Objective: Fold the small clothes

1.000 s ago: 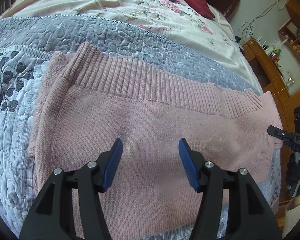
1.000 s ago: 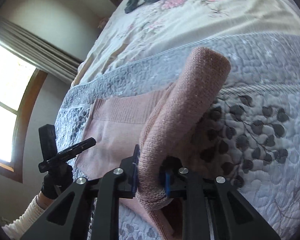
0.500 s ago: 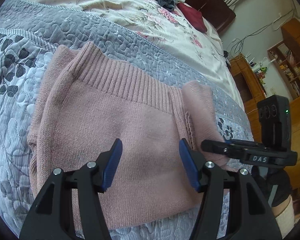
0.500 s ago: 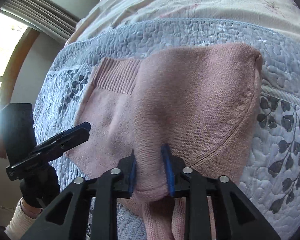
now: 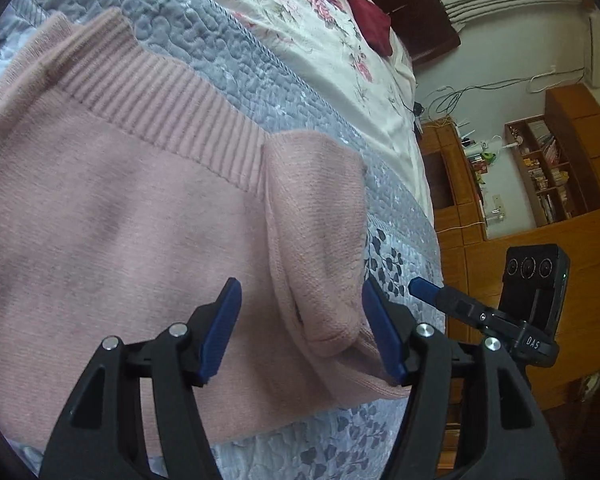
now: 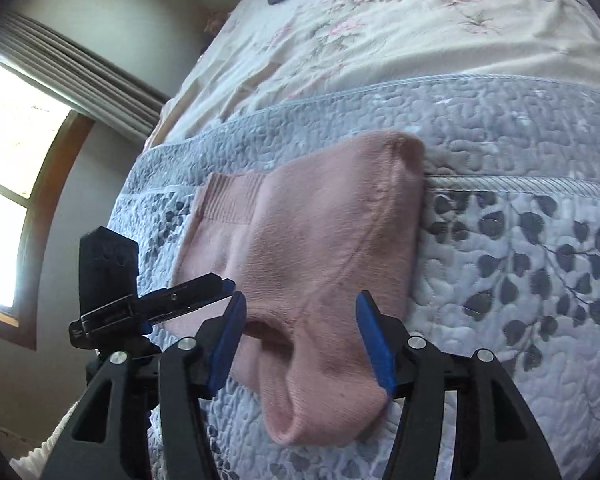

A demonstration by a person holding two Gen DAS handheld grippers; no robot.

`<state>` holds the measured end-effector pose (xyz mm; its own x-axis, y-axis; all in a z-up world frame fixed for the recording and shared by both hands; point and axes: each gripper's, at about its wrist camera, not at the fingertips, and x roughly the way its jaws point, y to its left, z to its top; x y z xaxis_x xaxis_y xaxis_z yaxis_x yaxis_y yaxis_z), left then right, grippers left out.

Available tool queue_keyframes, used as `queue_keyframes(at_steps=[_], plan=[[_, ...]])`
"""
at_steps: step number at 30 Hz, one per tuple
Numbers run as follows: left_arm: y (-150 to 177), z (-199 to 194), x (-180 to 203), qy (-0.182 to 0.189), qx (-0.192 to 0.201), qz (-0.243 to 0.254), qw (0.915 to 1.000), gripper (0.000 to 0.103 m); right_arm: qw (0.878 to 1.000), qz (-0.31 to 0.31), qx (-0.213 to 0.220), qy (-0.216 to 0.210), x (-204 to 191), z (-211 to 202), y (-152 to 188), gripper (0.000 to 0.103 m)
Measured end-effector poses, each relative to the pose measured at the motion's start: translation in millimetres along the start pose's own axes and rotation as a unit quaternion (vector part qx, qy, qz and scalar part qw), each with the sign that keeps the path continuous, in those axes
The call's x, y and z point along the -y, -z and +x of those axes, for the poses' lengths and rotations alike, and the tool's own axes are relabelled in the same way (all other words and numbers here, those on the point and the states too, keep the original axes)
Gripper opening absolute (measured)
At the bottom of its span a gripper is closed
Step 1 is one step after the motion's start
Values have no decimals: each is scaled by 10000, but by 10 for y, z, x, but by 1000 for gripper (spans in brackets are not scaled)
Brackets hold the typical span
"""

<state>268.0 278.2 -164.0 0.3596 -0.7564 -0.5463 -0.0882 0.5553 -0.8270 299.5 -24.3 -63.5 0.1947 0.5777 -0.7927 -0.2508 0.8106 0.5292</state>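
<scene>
Sweater (image 5: 120,220) lies flat on the grey quilted bedspread (image 5: 236,52), near its front edge, one sleeve (image 6: 324,264) folded across the body so the bundle narrows. Your right gripper (image 6: 300,332) is spread wide, holding nothing; your left gripper (image 5: 300,328) hovers, equally released, straddling the sleeve's cuff.

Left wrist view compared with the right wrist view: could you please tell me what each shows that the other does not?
Only the left wrist view shows the wooden shelving, the dark red cloth and the sweater's long ribbed hem. Only the right wrist view shows the window and curtain. Both show the pink sweater with its sleeve folded over, the grey quilt, and each open tool: left tool, right tool.
</scene>
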Motion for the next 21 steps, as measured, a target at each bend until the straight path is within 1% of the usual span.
queue_keyframes(at_steps=[2, 6, 8, 9, 10, 11, 12, 14, 15, 17, 18, 21], plan=[[6, 176, -17, 71, -154, -210, 9996, 62, 9999, 131, 46, -11, 160, -83, 80, 58], [43, 465, -75, 304, -360, -656, 9967, 62, 9997, 188, 68, 157, 372, -134, 279, 58], [73, 571, -37, 438, -427, -733, 9954, 60, 9996, 259, 55, 108, 458, -128, 375, 58], [84, 622, -4, 447, -464, -720, 9953, 59, 9995, 285, 50, 91, 487, -125, 418, 58], [94, 657, 25, 362, -452, -683, 9960, 53, 9995, 300, 48, 97, 507, -120, 451, 58], [94, 685, 44, 275, -435, -657, 9965, 51, 9995, 308, 47, 106, 524, -114, 491, 58], [83, 716, 52, 220, -434, -660, 9966, 46, 9994, 327, 45, 101, 533, -112, 526, 58], [52, 743, 34, 164, -433, -748, 9961, 41, 9993, 374, 29, 51, 547, -96, 584, 58], [45, 735, 27, 151, -421, -767, 9960, 33, 9993, 370, 21, 46, 542, -86, 609, 58], [25, 699, 53, 72, -393, -657, 9970, 25, 9994, 342, 17, 93, 524, -75, 657, 58], [21, 650, 75, 59, -357, -579, 9977, 24, 9994, 328, 20, 108, 510, -75, 675, 58], [9, 467, 225, 90, -153, -243, 9995, 22, 9995, 321, 53, 45, 479, -85, 706, 58]])
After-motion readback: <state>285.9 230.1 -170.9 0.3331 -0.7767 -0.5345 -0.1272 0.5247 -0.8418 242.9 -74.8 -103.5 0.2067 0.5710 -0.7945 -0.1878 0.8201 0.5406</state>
